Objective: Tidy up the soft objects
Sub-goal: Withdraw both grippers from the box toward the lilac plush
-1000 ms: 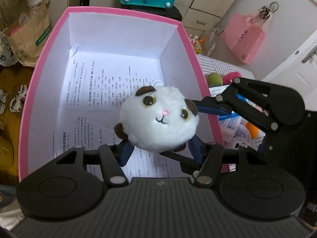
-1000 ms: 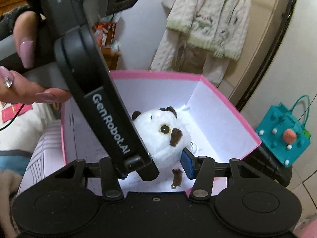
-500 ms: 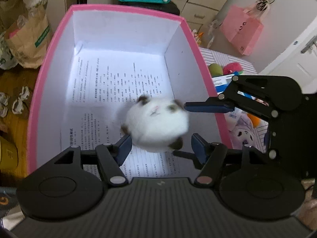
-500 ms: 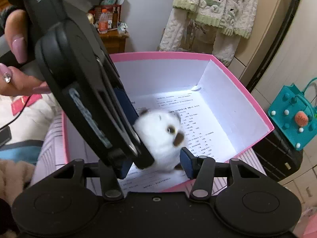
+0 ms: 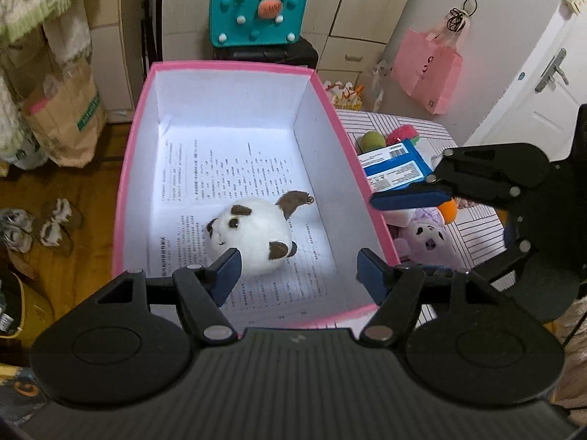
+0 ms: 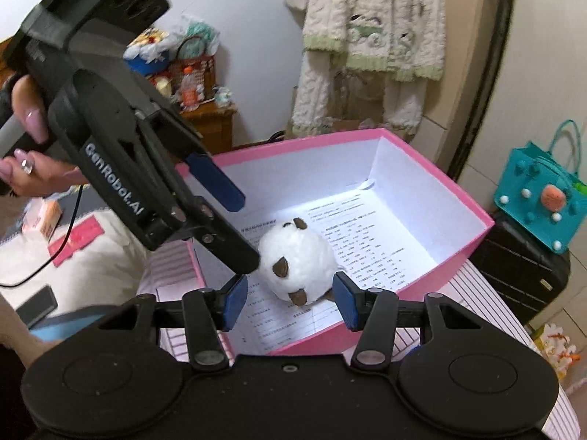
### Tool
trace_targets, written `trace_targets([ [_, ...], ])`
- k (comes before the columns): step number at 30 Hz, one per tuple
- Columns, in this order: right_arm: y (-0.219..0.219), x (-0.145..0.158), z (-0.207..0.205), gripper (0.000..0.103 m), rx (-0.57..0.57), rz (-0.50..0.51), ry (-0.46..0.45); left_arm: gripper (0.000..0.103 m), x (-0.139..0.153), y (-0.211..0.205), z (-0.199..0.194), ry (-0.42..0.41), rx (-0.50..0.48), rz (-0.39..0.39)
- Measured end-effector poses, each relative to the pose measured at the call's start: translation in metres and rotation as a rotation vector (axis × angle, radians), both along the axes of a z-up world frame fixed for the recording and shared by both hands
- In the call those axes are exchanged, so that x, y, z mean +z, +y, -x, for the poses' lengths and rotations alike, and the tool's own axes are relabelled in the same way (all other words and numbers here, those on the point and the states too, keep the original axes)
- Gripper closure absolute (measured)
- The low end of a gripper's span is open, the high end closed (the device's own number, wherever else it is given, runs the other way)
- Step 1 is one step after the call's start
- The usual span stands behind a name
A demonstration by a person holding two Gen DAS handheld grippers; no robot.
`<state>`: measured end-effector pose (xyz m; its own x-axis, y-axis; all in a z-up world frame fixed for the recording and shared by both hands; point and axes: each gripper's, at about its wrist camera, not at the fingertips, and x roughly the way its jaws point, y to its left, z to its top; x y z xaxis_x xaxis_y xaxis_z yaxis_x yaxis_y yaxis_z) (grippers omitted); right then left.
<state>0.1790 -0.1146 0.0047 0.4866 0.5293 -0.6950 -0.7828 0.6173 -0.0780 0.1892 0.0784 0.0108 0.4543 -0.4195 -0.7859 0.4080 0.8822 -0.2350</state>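
Note:
A round white plush with brown ears and paws (image 5: 253, 242) lies on its side on the printed paper inside the pink-rimmed white box (image 5: 124, 183). My left gripper (image 5: 299, 269) hangs above the box's near end; its jaws are opening and nothing is between them. In the right wrist view the plush (image 6: 297, 260) rests on the box (image 6: 473, 242) floor, with the left gripper (image 6: 234, 220) above and left of it in a person's hand. My right gripper (image 6: 290, 299) is open over the box's near rim, clear of the plush. One of its blue fingers (image 5: 411, 198) shows beyond the box's right wall.
On the striped surface right of the box lie a purple plush (image 5: 425, 242), a green ball (image 5: 372, 139), a red plush (image 5: 401, 134) and a blue packet (image 5: 396, 168). A teal felt bag (image 5: 256, 14) sits on a black case behind the box.
The white plush left the left gripper's jaws and dropped onto the paper in the box. The left jaws widened and that gripper rose and drew back. The right gripper also pulled back.

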Motion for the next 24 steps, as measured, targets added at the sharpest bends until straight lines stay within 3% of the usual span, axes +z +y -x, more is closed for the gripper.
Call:
trace_targets([
  [10, -0.02, 0.036, 0.039, 0.046, -0.124, -0.044, -0.009, 0.031, 0.038, -0.007, 0.055, -0.1, -0.017, -0.089],
  [17, -0.039, 0.052, 0.067, 0.046, -0.155, -0.07, -0.006, 0.028, 0.053, -0.019, 0.084, -0.147, -0.077, -0.097],
  [24, -0.062, 0.061, 0.101, 0.046, -0.206, -0.058, -0.058, 0.026, 0.063, -0.033, 0.104, -0.182, -0.125, -0.097],
])
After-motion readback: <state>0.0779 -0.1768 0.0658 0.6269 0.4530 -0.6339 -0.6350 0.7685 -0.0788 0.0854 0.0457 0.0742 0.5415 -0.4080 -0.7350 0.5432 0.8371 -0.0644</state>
